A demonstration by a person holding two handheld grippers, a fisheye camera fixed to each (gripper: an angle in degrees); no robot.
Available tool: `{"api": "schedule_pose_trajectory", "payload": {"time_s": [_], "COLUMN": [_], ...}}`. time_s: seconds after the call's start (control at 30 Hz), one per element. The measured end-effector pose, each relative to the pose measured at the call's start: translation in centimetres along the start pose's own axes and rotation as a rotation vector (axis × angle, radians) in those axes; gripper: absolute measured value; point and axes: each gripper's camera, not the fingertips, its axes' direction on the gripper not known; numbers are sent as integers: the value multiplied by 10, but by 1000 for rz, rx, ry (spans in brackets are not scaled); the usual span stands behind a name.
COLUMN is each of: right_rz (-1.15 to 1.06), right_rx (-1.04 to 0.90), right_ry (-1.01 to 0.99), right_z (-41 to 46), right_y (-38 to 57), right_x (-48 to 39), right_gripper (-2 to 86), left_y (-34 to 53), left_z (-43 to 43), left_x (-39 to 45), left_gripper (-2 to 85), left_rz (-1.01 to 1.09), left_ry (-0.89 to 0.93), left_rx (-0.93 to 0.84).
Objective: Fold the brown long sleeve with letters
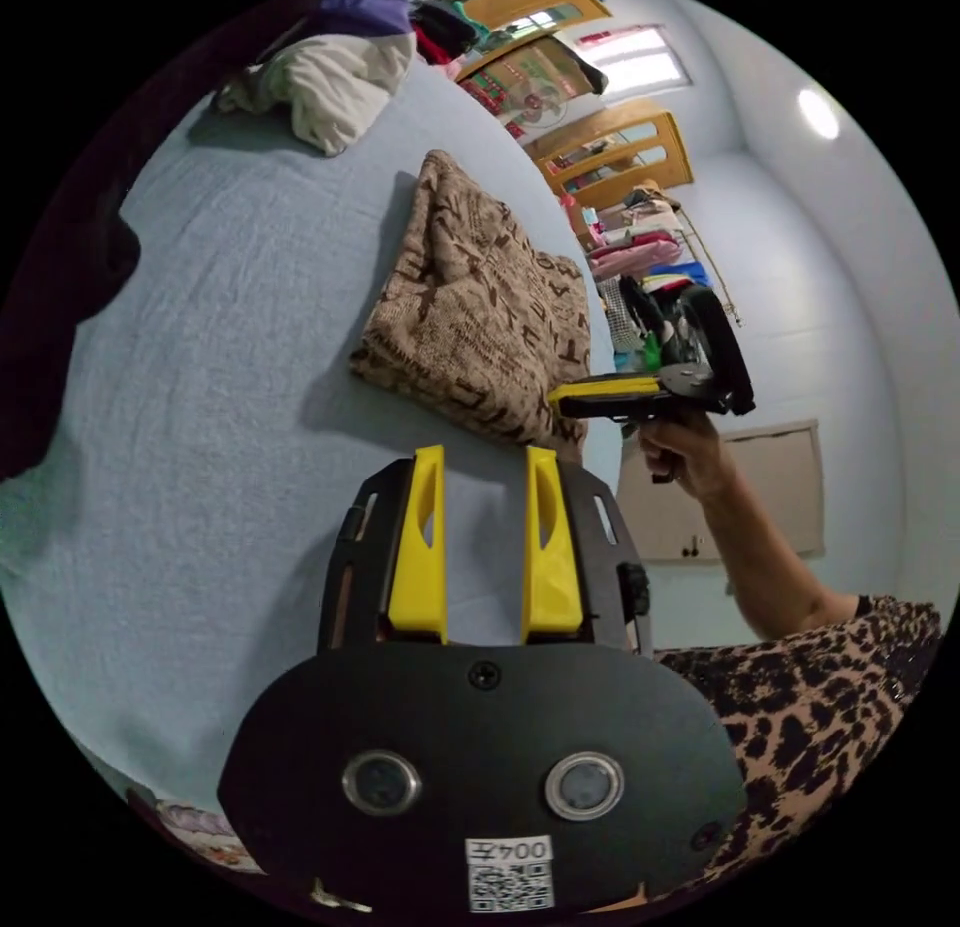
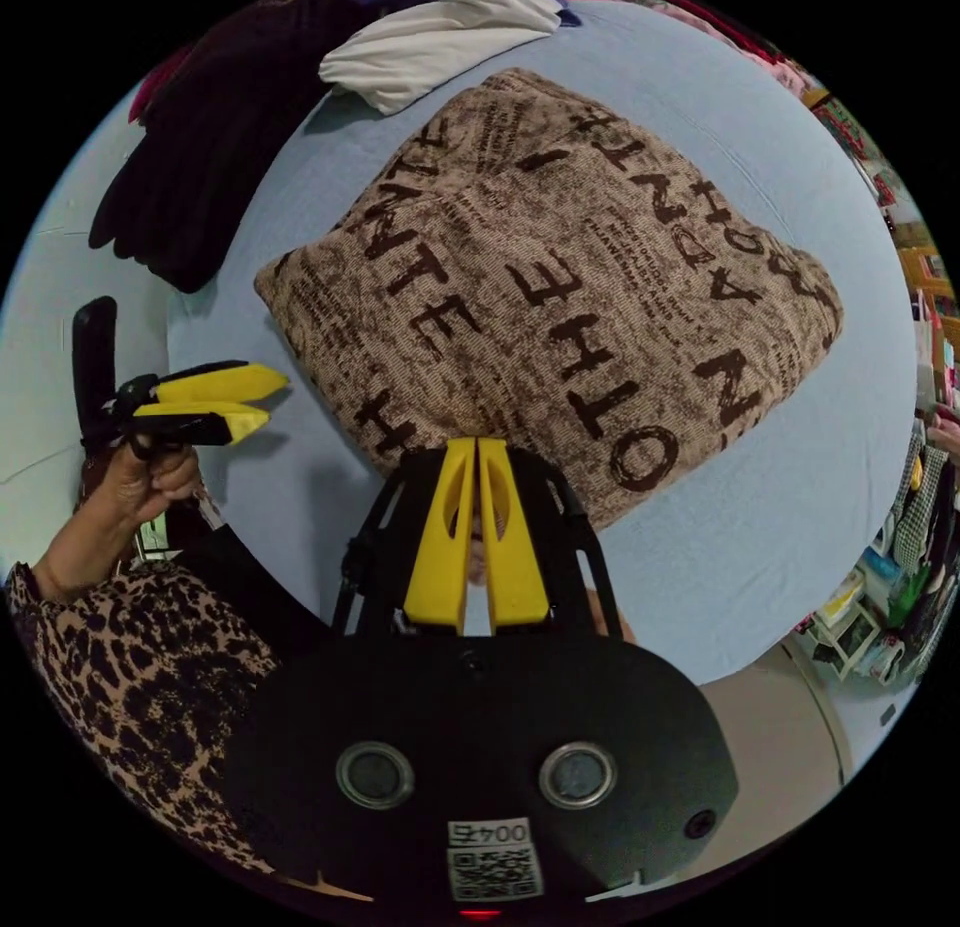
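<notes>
The brown long sleeve with dark letters (image 1: 470, 307) (image 2: 560, 277) lies folded into a thick rectangle on the light blue bed sheet (image 1: 220, 387) (image 2: 760, 527). My left gripper (image 1: 485, 457) hovers open over bare sheet just short of the garment's near edge, with nothing between its jaws. It also appears in the right gripper view as the left gripper (image 2: 268, 399), held in a hand off the garment's corner. My right gripper (image 2: 475, 445) has its jaws pressed together at the garment's near edge. Seen from the side, the right gripper (image 1: 556, 397) hangs by a corner of the fold; no pinched cloth shows.
A white garment (image 1: 330, 82) (image 2: 430, 47) and a dark garment (image 2: 200, 137) lie heaped at the far side of the bed. Wooden shelves (image 1: 620, 147) and a rack of clothes (image 1: 640, 247) stand beyond the bed's edge. A person's leopard-print top (image 1: 810, 697) is close behind the grippers.
</notes>
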Motion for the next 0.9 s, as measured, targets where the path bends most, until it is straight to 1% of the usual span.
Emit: {"api": "schedule_pose_trajectory", "payload": {"time_s": [0.07,0.2,0.3,0.4,0.43,0.6,0.67,0.77,0.9], "right_rz": [10,8,31,68,83,170,228,340,394], "right_rx": [16,41,99,158,188,407,507,524,487], "right_ry": [2,20,-42,-206,-288,-616,-815,-897,-960], "right_z": [8,22,35,49,52,61,82,122,172], "right_y": [0,-2,2,8,12,49,64,61,29], "right_x": [3,6,23,55,71,151,202,252,286], "right_gripper": [-7,-6,-4,5,13,138,172,188,187], "left_y": [-5,-10,-11,-10,-10,3,12,24,35], "left_z": [2,6,10,15,17,29,40,56,80], "left_x": [-21,-46,-64,-79,-85,-111,-123,-132,-134], "left_gripper": [118,121,123,127,129,145,151,158,171], "left_rz": [-72,-147,-202,-242,-253,-327,-362,-396,-411], "left_ry": [69,130,177,218,225,310,350,369,368], "left_rx": [-1,11,37,64,71,135,165,205,245]}}
